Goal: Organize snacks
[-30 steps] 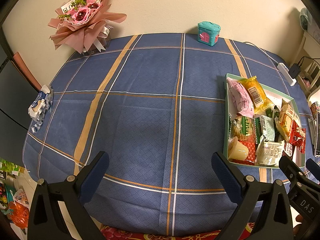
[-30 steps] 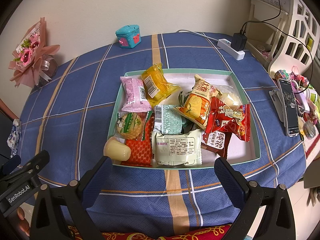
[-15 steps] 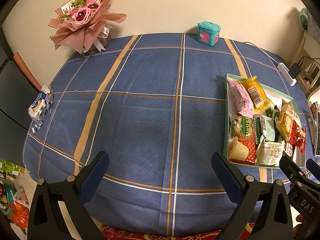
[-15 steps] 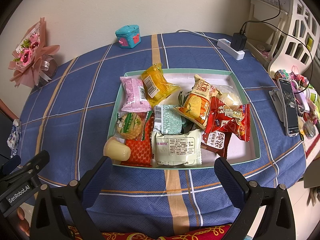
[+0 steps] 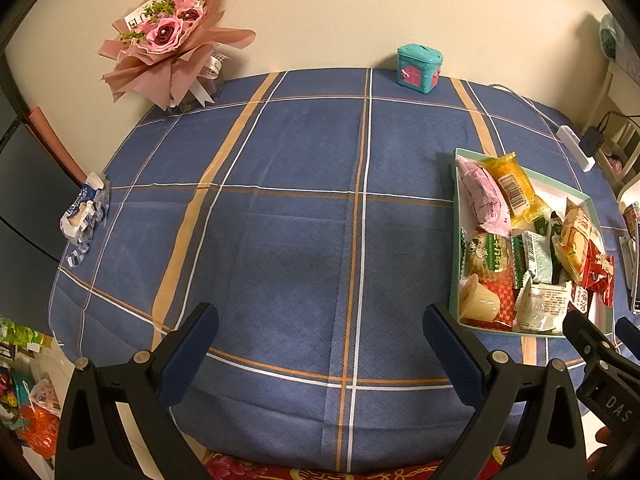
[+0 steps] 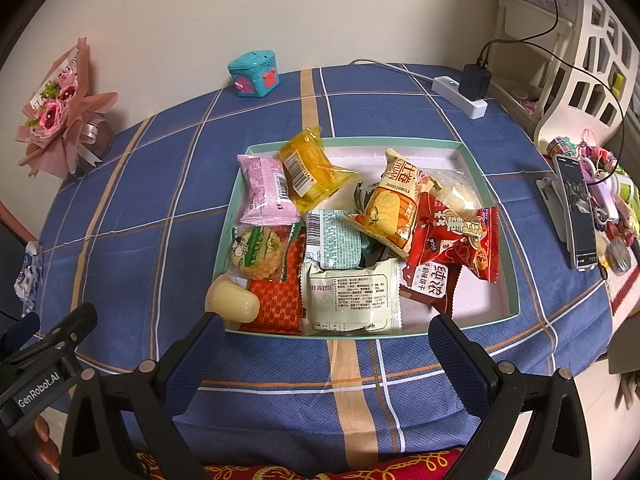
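Observation:
A shallow teal-rimmed box [image 6: 472, 162] on the blue plaid tablecloth holds several snack packets: a pink one [image 6: 266, 190], a yellow one [image 6: 310, 168], a white one [image 6: 352, 298], a red one [image 6: 456, 242] and a pale jelly cup [image 6: 232, 300]. My right gripper [image 6: 326, 356] is open and empty, just in front of the box's near rim. My left gripper [image 5: 320, 346] is open and empty over bare cloth, left of the box [image 5: 454, 240]. The right gripper's side [image 5: 600, 364] shows at the lower right of the left wrist view.
A pink flower bouquet [image 5: 168, 52] and a teal toy house [image 5: 418, 68] stand by the back wall. A crumpled blue-white wrapper [image 5: 86, 212] lies at the left edge. A power strip [image 6: 460, 96], a phone [image 6: 576, 208] and small clutter sit at the right.

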